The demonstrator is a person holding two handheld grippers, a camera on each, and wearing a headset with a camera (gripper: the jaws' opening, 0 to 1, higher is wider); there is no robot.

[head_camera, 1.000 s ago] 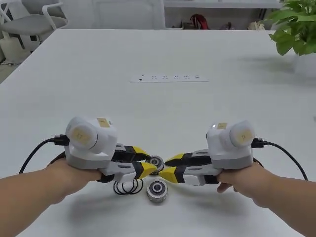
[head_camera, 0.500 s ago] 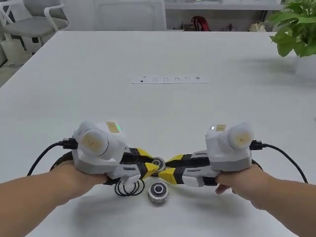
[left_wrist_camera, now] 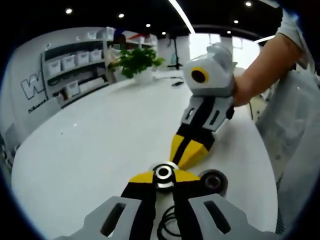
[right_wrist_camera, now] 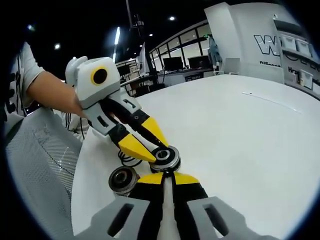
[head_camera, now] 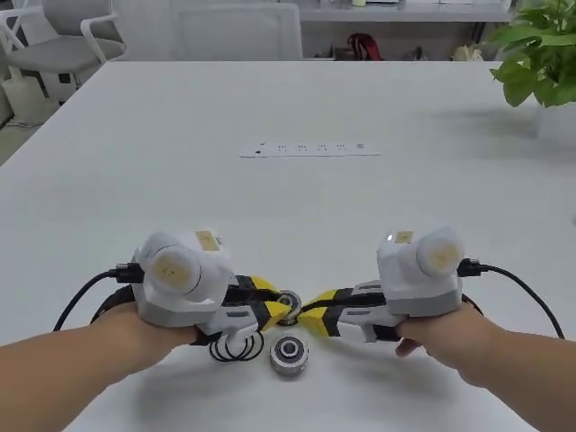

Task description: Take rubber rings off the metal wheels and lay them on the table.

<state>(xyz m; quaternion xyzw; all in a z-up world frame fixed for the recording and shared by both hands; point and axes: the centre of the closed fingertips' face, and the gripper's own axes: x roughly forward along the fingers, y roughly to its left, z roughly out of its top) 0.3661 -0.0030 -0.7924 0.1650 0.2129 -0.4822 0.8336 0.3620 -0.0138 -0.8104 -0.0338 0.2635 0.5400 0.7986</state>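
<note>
Head view shows the left gripper [head_camera: 273, 310] clamping a small round metal wheel [head_camera: 289, 303], the right gripper [head_camera: 312, 320] pinched narrow at its rim, above a second metal wheel [head_camera: 288, 353] and loose black rubber rings [head_camera: 236, 346] lying on the white table [head_camera: 297, 207].

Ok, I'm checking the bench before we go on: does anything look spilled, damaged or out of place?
Nothing stands out. The rubber rings lie in a small overlapping pile on the table beside a loose wheel. The left gripper and right gripper meet at a second wheel, which looks intact.
</note>
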